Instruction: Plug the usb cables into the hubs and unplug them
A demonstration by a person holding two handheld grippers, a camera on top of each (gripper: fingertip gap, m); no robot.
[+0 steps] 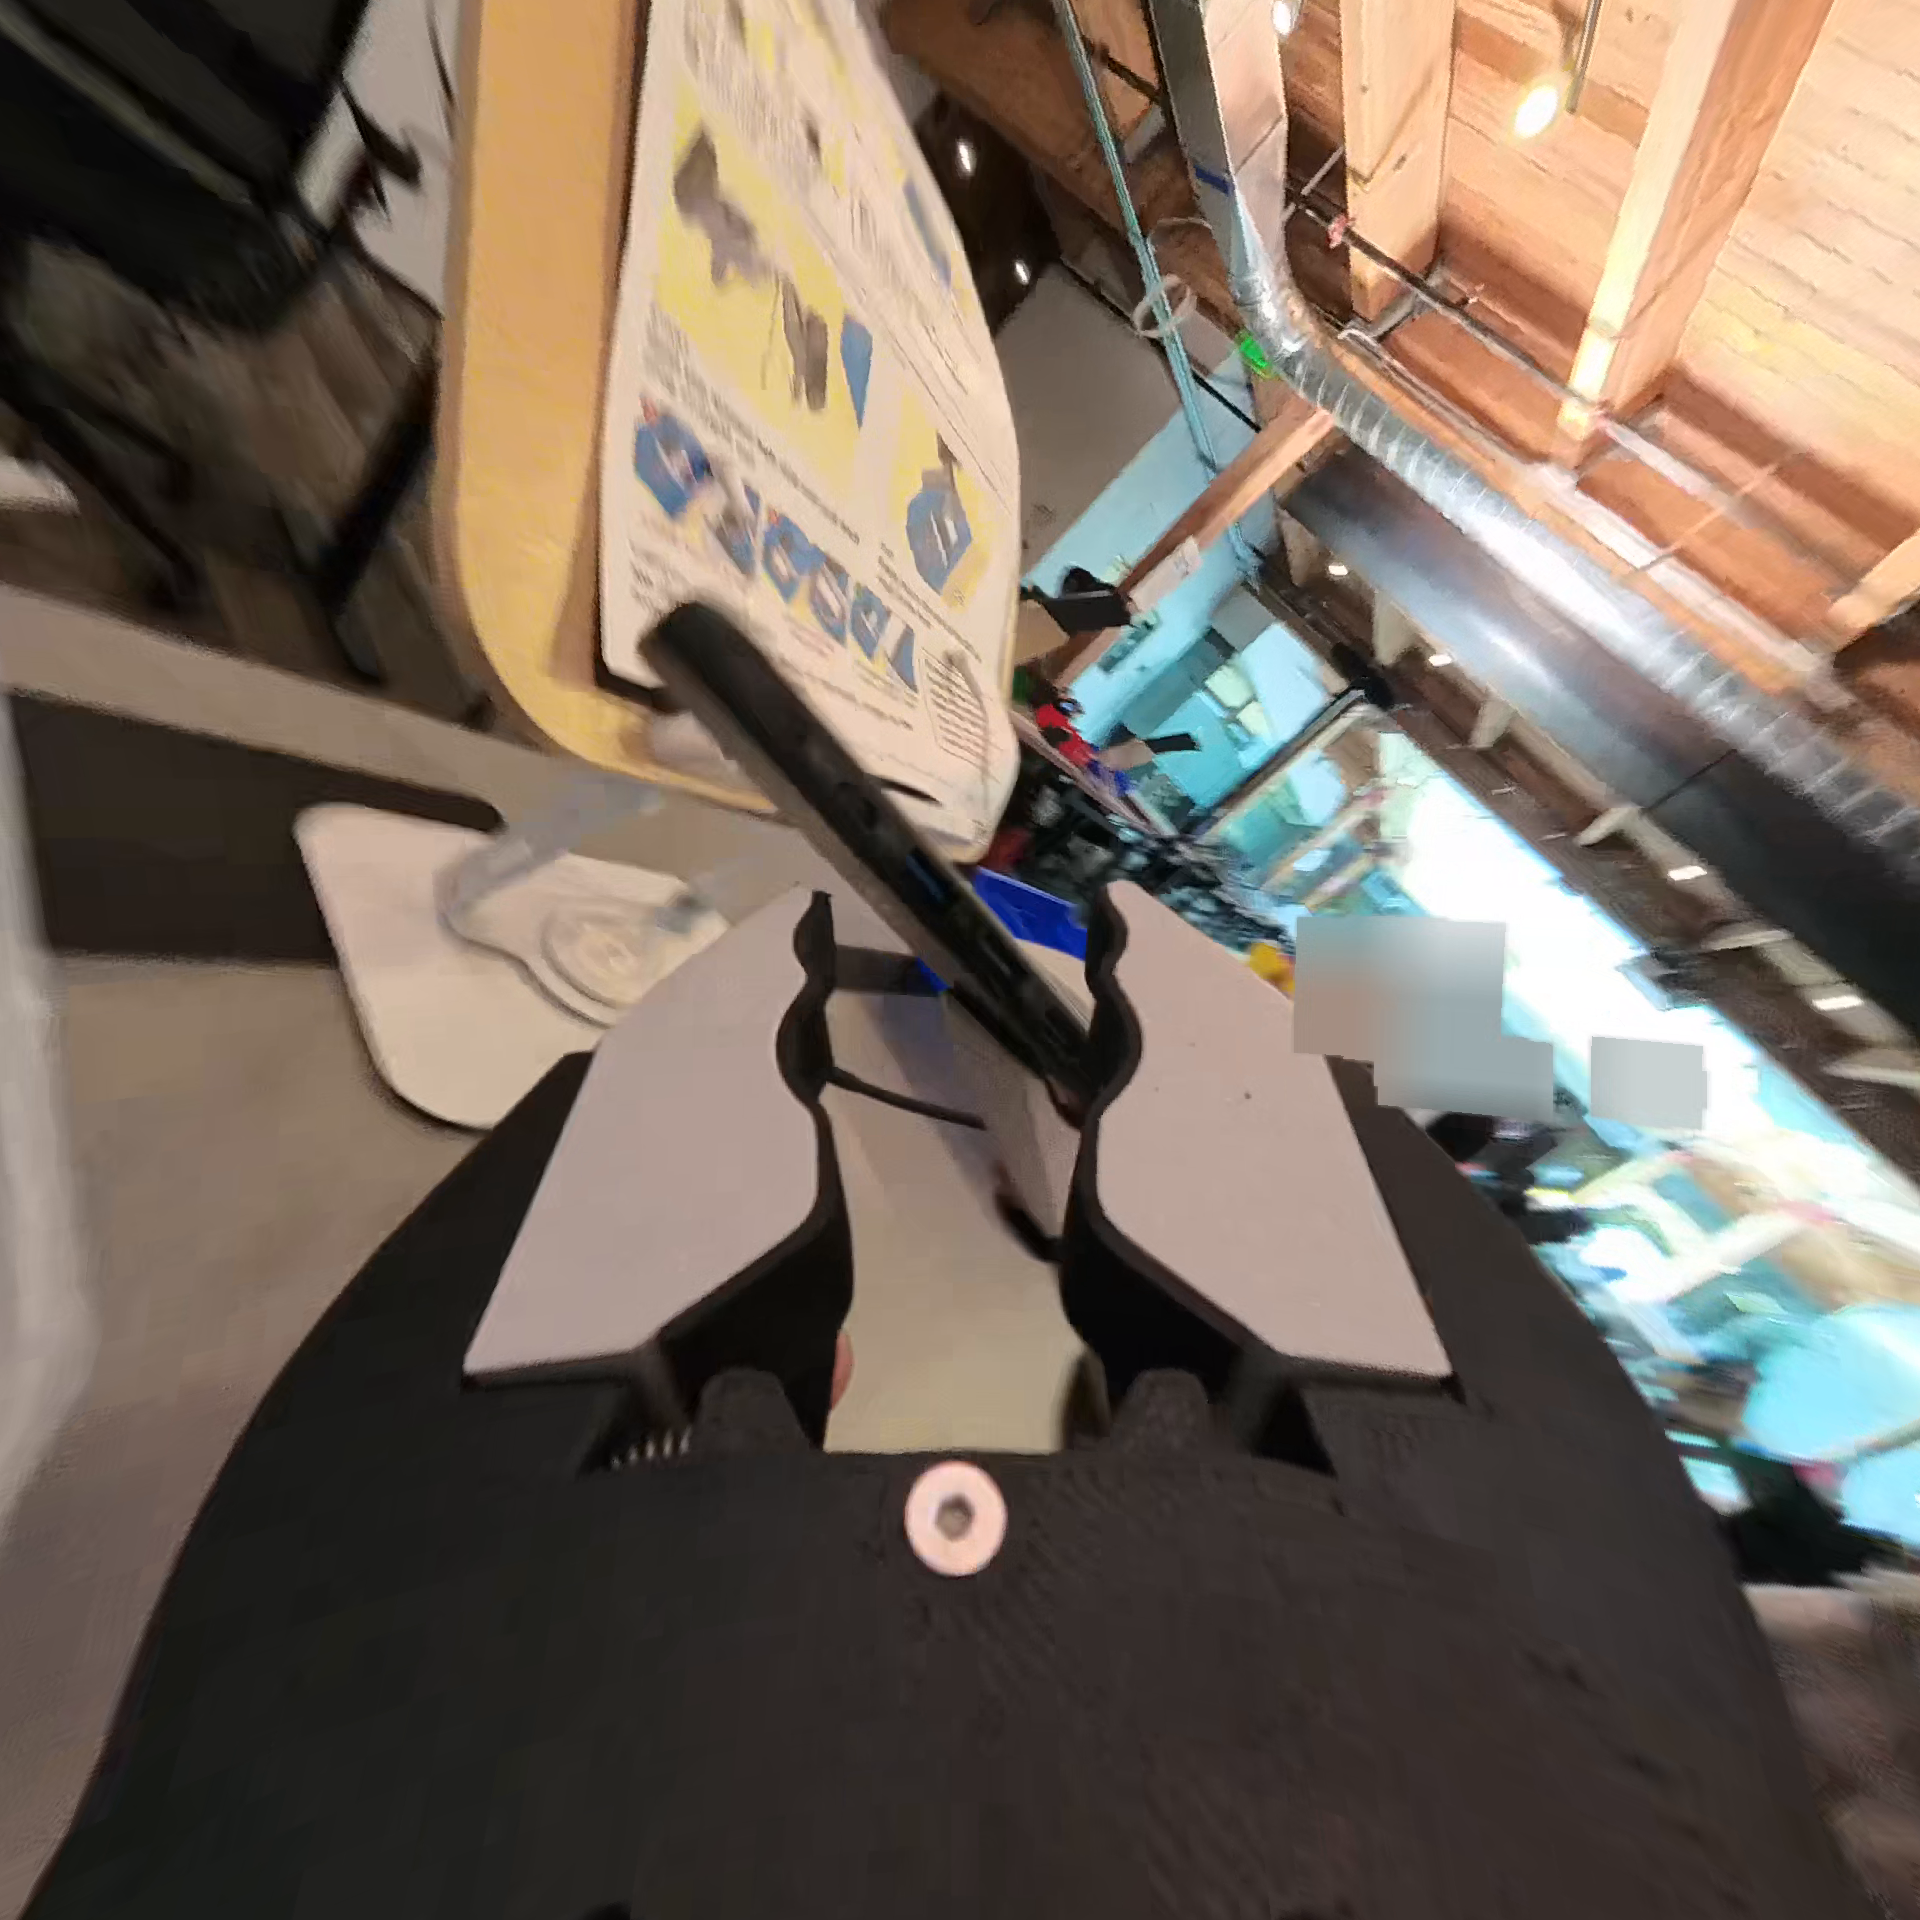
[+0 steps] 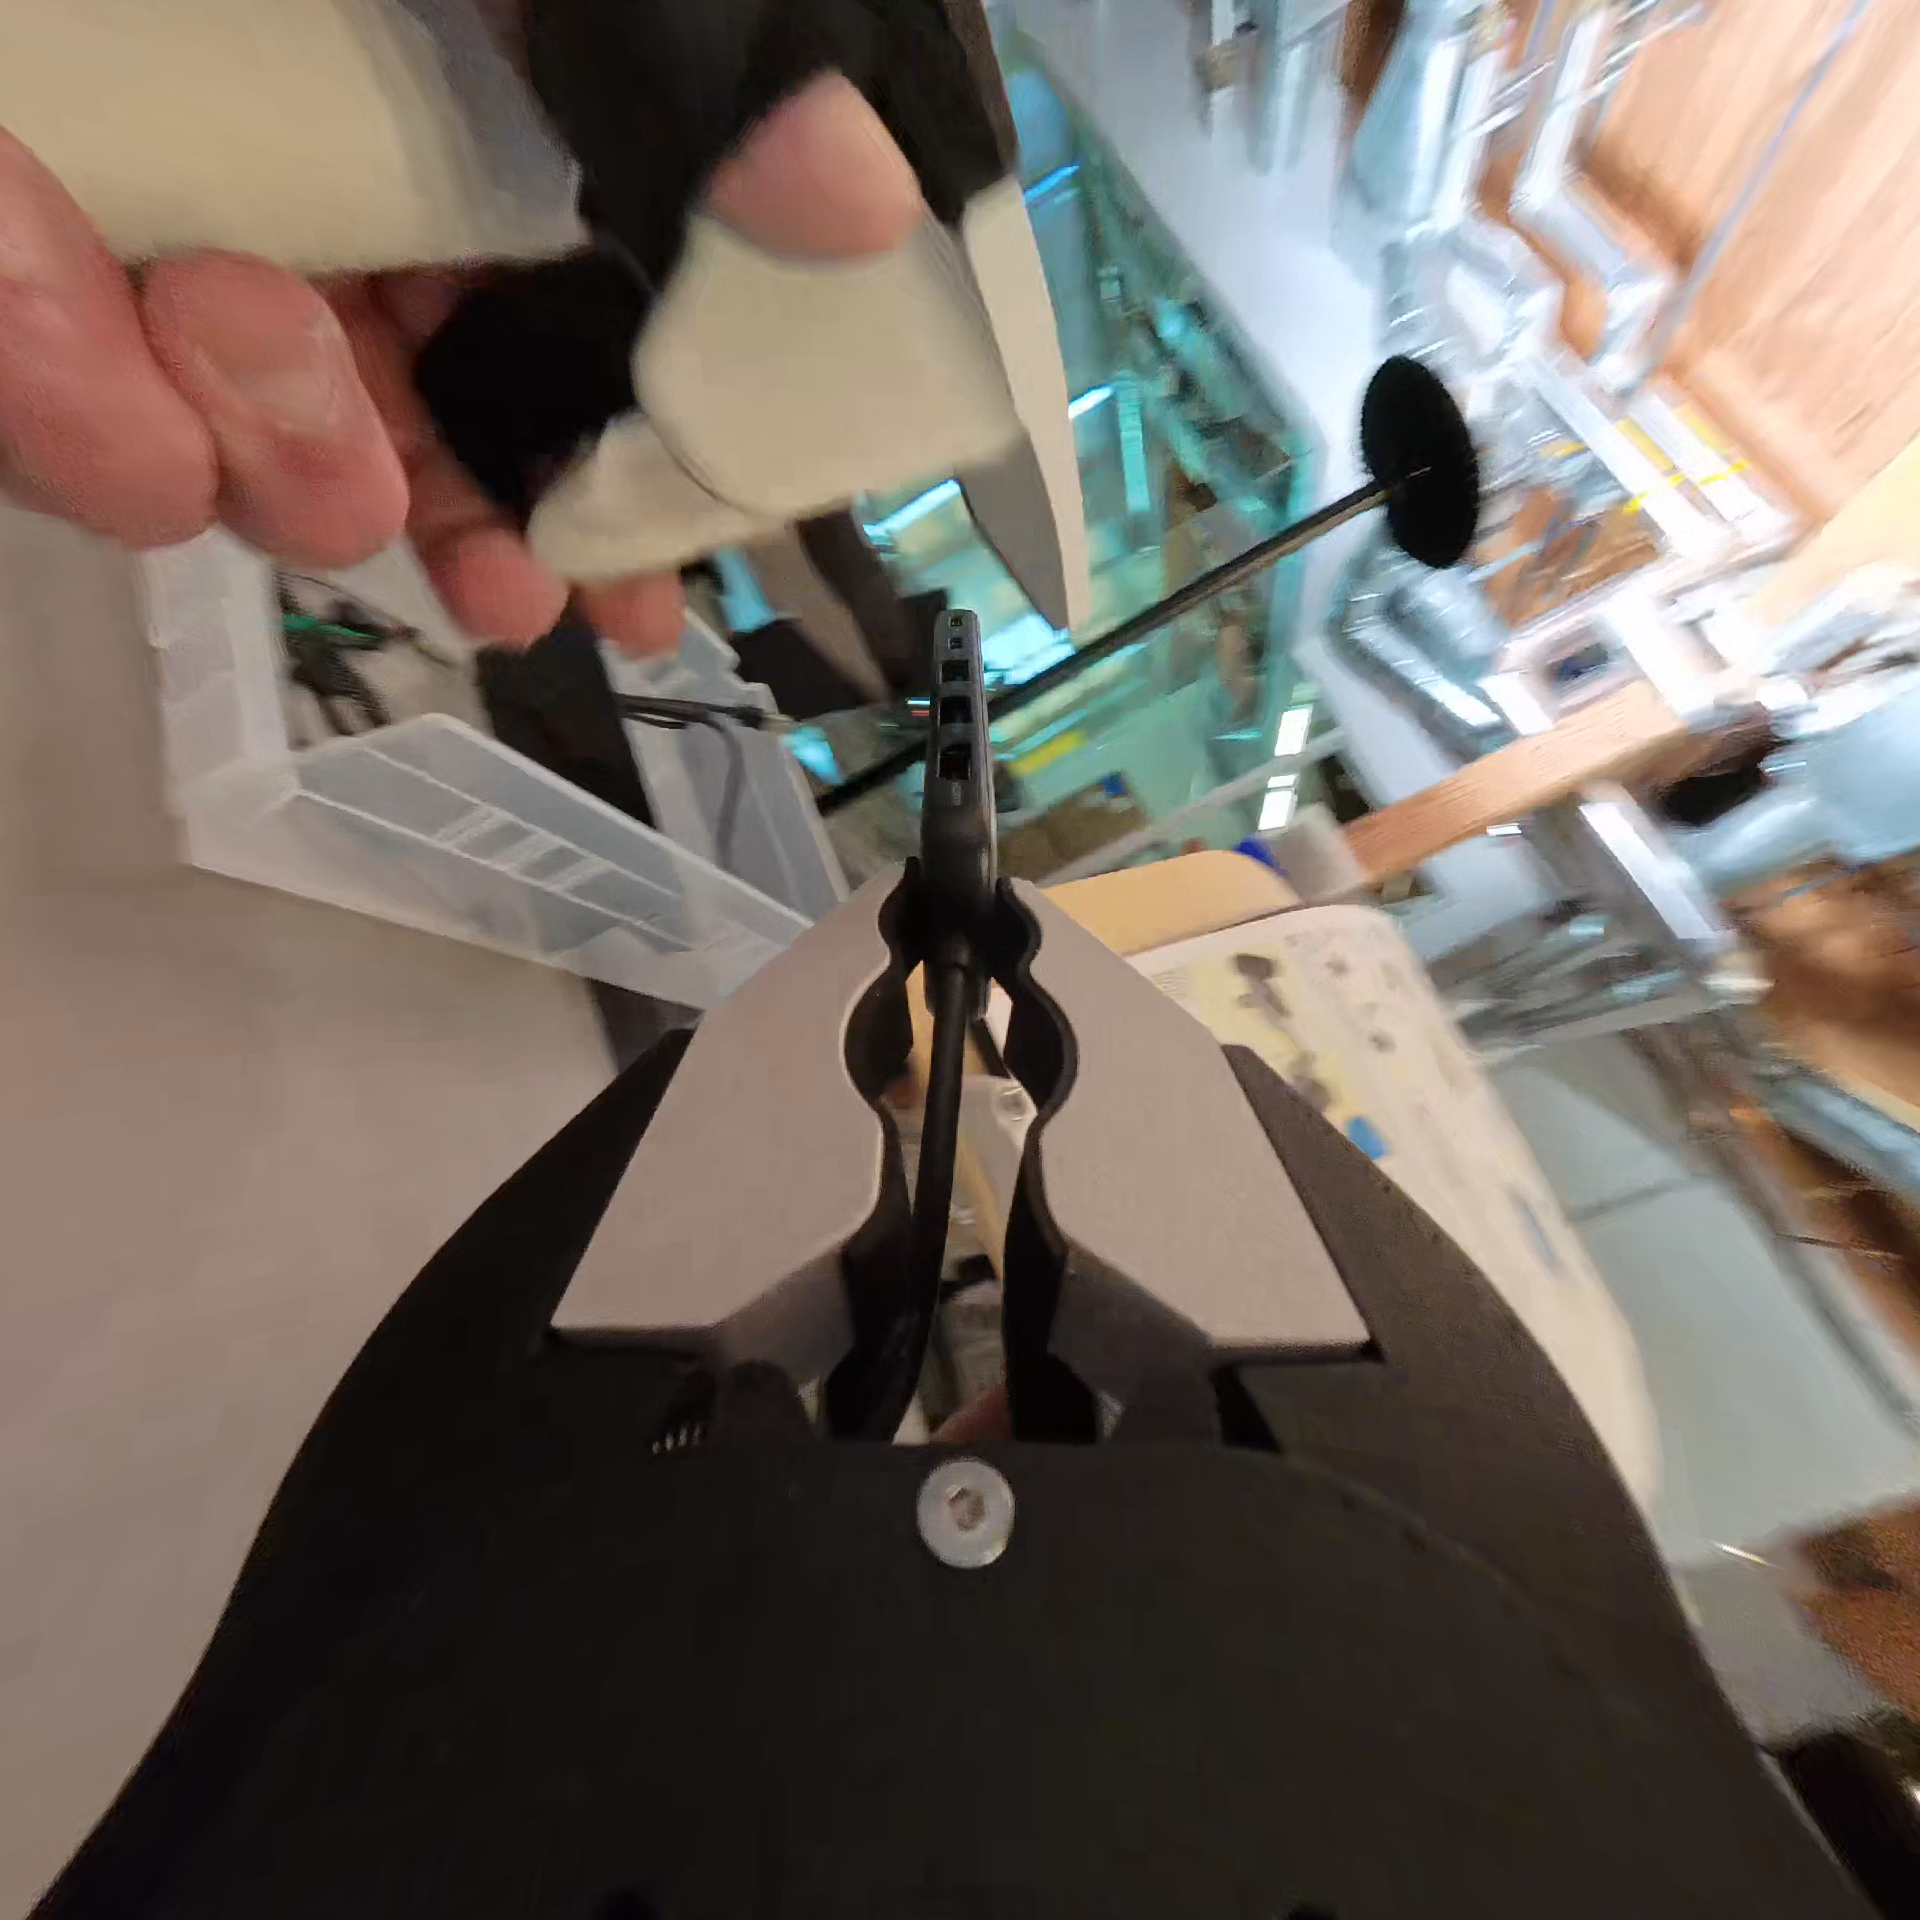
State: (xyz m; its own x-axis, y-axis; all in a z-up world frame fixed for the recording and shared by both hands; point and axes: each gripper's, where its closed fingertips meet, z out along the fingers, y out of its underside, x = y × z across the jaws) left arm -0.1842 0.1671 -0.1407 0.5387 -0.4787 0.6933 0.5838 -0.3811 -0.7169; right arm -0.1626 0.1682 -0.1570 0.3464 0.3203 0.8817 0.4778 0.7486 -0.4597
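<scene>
White table (image 2: 260,1091); clear plastic organiser box (image 2: 468,831) on it.

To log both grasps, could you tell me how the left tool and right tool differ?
The left tool stands wide, a black hub slanting across its gap; the right tool is pinched nearly shut on a second hub pointing straight ahead, cable trailing back. Both have grey-faced fingers.

Overhead run timber joists (image 1: 1683,208) and a silver duct (image 1: 1455,457), with a small lamp (image 1: 1536,104) lit between the beams. A bright window (image 1: 1538,883) throws daylight over cluttered shelving (image 2: 1621,935) on the far side. A pale desk (image 1: 208,1195) carries a white stand base (image 1: 436,966), and a clear plastic bin (image 2: 468,821) sits near its edge beside a wooden board (image 1: 520,416).
</scene>
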